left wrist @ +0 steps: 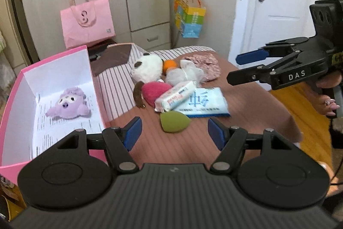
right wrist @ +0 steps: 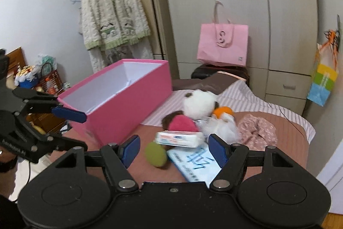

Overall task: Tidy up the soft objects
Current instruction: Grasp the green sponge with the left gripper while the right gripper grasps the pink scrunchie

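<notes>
2 grippers, my left (left wrist: 174,132) and right (right wrist: 174,148), hung open and empty over the bed's (left wrist: 193,143) pile, near the green sponge (left wrist: 174,124), beside the pink box (left wrist: 12,100) holding 1 purple plush (left wrist: 68,105).

purple plush (left wrist: 67,105) blurred, brown plush (right wrist: 169,119) half hidden

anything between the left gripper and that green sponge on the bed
Nothing visible. The left gripper is open and the green sponge lies on bare bedspread just ahead of it, with the tissue packs behind the sponge.
</notes>
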`<state>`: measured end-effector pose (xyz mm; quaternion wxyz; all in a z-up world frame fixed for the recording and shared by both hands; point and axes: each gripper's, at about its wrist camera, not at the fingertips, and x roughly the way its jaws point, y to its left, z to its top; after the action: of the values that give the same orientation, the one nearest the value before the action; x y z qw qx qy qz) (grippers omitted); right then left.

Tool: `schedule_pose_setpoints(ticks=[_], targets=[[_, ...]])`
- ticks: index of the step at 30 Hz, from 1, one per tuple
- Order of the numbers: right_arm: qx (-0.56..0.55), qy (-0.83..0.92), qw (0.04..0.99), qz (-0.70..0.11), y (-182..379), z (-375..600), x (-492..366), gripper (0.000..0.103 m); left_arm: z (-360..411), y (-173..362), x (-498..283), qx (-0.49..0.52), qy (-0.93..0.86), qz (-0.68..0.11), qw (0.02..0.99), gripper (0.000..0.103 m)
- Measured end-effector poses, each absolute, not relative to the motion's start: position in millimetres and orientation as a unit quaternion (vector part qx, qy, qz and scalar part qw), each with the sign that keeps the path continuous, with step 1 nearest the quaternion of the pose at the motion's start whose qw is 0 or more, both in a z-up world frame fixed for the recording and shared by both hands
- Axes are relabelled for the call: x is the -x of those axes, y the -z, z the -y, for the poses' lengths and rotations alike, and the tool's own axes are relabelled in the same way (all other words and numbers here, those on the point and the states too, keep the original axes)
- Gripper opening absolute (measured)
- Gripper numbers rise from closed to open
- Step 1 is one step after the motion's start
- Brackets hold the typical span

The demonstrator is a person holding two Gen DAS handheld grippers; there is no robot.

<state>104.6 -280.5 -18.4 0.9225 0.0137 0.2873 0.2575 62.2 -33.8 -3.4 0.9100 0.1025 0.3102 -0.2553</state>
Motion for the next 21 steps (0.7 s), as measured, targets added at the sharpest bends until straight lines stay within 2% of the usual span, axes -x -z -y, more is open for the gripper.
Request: schedule_pose_setpoints(ticks=[9,14,21], targets=[[-0.001,-0.185,0.944,-0.272,54,304,-144,0.075,66,35,-105,-0.077,0.257,-0.314,0.911,0.067],[0.007,-0.140,0.953,-0.267,68,321,-172,0.075,74,56,-121,-0.092,0.251,-0.348,0.899,0.067],[-0.024,-0.132,0.946,-0.294,92,340,-213,0.075,79,73,-134,-0.095,0.244,-0.360,0.895,0.067]])
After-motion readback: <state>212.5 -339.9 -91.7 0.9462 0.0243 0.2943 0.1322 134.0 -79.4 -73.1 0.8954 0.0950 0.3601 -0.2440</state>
